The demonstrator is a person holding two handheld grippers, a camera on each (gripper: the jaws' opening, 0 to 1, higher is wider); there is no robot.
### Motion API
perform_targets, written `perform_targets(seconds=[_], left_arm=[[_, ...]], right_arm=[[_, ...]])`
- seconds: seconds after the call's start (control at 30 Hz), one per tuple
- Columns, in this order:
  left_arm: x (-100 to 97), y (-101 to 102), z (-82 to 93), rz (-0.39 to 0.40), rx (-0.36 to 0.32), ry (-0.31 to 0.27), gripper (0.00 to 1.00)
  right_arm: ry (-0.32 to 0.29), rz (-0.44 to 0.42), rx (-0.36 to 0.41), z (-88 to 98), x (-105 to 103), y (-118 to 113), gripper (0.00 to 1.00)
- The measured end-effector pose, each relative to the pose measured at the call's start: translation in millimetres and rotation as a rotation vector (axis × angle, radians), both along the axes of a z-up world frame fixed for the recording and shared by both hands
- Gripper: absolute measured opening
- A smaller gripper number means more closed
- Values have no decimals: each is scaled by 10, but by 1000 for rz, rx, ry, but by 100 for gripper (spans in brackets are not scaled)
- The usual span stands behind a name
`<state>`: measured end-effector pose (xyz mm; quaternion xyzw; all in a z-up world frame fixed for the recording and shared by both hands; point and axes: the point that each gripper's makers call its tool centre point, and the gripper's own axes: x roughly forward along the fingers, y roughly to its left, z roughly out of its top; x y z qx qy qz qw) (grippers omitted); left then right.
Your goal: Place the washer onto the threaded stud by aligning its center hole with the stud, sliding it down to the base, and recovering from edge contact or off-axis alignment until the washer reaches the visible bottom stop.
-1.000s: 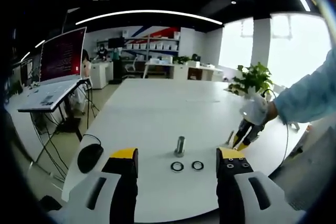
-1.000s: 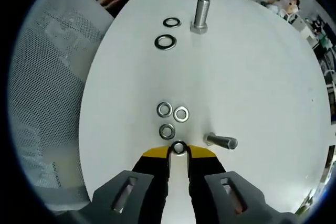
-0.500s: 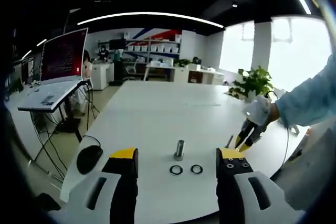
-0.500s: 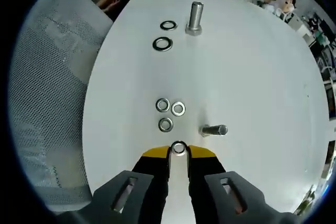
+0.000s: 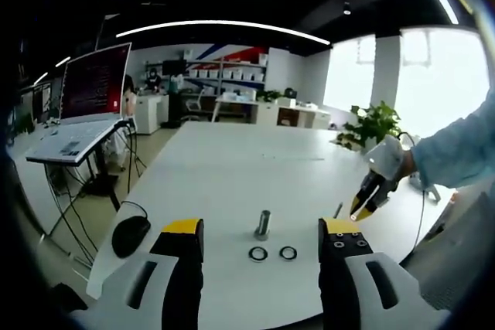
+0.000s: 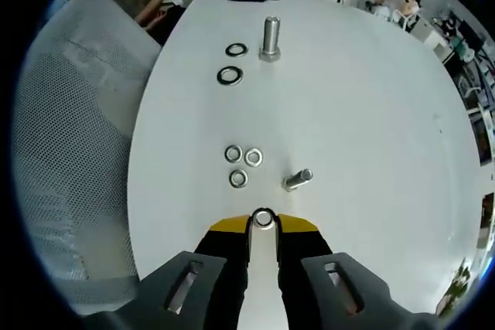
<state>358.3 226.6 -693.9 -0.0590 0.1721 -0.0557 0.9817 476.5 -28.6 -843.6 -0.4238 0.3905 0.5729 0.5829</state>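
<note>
Washer point(image 6: 263, 219) sits pinched flat between the right gripper point(image 6: 263, 223) tips, hole exposed for threading, above the white table point(image 6: 371, 113) near a small stud point(image 6: 297, 179) and three spare washers. Left gripper point(image 5: 261, 231) hangs open, framing a larger upright bolt point(image 5: 263, 223).

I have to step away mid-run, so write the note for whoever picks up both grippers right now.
Right gripper: shut on a small washer, raised over the white table.
Left gripper: open, empty, facing the large upright stud and two large washers.
Near the right gripper: three loose small washers beside the small stud.
Done: washer picked up.
Left: line it up over the stud and slide it to the base.
</note>
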Motion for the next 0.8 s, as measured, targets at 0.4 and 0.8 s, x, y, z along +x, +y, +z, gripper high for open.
perform_targets(seconds=[0.4, 0.8], left_arm=[[8, -11, 9, -9, 2, -5, 58], [9, -41, -13, -29, 12, 8, 58]], right_arm=[[-16, -16, 9, 81, -5, -41, 14], [-48, -11, 28, 259, 52, 16, 14]])
